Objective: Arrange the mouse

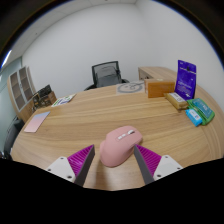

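Note:
A pink computer mouse lies on the wooden table near its front edge. It sits between my gripper's two fingers, at their tips. The left finger's purple pad stands a small gap away from the mouse's side. The right finger's pad is close against the other side. The fingers are open around the mouse, which rests on the table.
At the far right stand a purple box, a cardboard box and blue packets. A round grey disc lies at the back. A pink sheet, papers and a rack are left. An office chair stands behind.

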{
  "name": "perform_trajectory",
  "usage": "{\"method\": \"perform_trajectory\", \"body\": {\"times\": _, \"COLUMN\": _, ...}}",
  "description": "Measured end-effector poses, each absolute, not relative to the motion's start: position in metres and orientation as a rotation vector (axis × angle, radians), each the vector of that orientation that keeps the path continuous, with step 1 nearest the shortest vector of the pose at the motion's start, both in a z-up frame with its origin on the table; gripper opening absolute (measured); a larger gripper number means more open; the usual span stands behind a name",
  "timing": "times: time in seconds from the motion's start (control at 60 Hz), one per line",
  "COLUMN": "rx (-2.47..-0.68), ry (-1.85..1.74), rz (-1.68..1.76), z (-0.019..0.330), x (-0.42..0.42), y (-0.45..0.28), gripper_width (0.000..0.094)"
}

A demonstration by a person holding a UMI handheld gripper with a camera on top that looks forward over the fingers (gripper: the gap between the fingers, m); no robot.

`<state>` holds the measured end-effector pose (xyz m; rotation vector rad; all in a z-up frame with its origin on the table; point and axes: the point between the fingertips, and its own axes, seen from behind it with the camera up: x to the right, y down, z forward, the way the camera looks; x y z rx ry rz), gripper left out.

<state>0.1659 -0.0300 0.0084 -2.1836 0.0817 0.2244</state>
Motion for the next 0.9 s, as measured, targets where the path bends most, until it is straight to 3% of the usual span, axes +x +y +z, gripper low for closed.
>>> {"method": "perform_trajectory", "body": {"times": 0.583, "rx": -2.195, "ry": -0.068, "rz": 0.312, "z": -0.001, "x": 0.128, "y": 0.048, "gripper_width": 0.0818}}
{"method": "perform_trajectory", "body": {"times": 0.65, "rx": -2.195, "ry": -0.086, "rz": 0.268, "z": -0.003, "x": 0.133, "y": 0.051, "gripper_width": 0.0771}}
{"method": "perform_trajectory", "body": {"times": 0.683, "rx": -2.195, "ry": -0.100, "rz": 0.224, "z": -0.006, "x": 0.139, "y": 0.052, "gripper_width": 0.0573}}
{"method": "perform_trajectory", "body": {"times": 0.9, "rx": -2.200, "ry": -0.093, "rz": 0.134, "z": -0.009, "x": 0.146, "y": 0.051, "gripper_width": 0.0433}}
